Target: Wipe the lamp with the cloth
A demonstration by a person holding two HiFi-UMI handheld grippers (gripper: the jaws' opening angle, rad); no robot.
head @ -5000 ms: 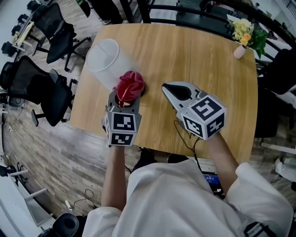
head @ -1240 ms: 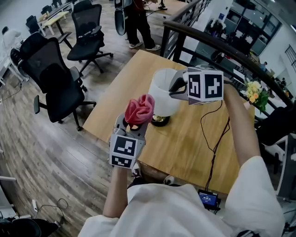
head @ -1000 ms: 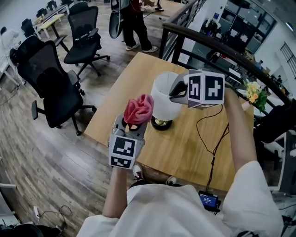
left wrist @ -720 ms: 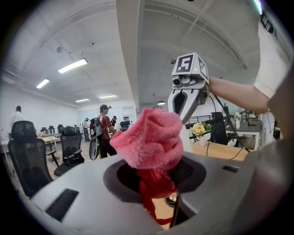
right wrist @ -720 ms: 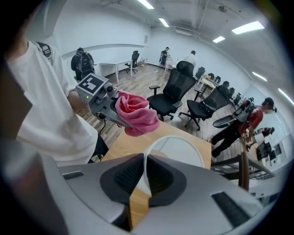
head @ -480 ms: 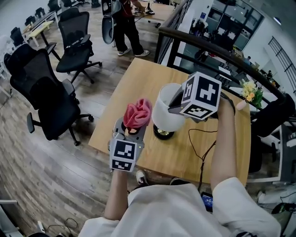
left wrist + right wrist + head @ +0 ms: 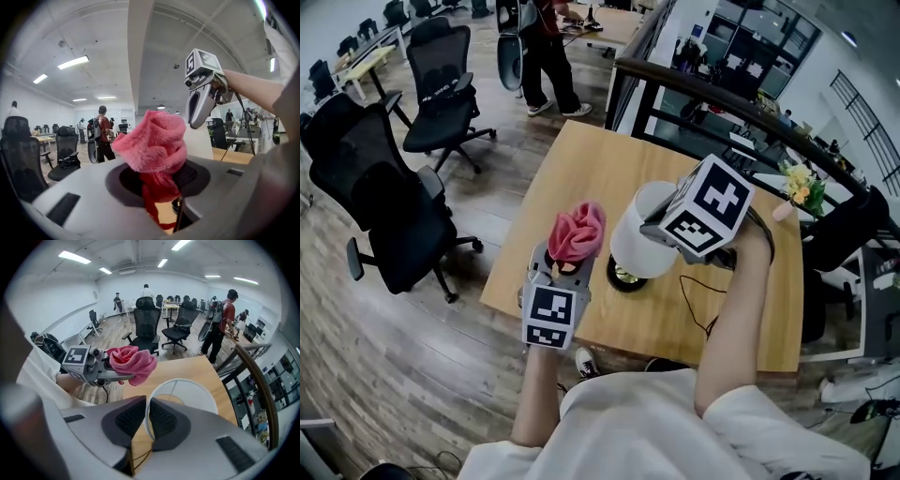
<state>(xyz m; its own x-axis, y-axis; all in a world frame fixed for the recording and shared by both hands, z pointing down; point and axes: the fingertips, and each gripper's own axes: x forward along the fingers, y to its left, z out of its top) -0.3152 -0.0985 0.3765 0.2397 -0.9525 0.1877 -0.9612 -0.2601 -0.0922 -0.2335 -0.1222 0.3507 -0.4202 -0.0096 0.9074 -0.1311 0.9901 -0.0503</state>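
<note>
While left tool (image 7: 565,265) clenches cloth (image 7: 578,232), right tool (image 7: 147,400) pinches lampshade rim (image 7: 182,379), jaws just easing

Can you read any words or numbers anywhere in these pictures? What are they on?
No text can be read.
Left marker cube: black-and-white squares only, no letters.
Right marker cube: the same.
Office chair: white print on its back, too small to read.

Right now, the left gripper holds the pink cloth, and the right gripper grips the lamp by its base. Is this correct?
No. The right gripper grips the lamp by the rim of its shade, not its base; the right gripper view shows the rim between its jaws, which have just opened slightly. The left gripper does hold the pink cloth.
</note>
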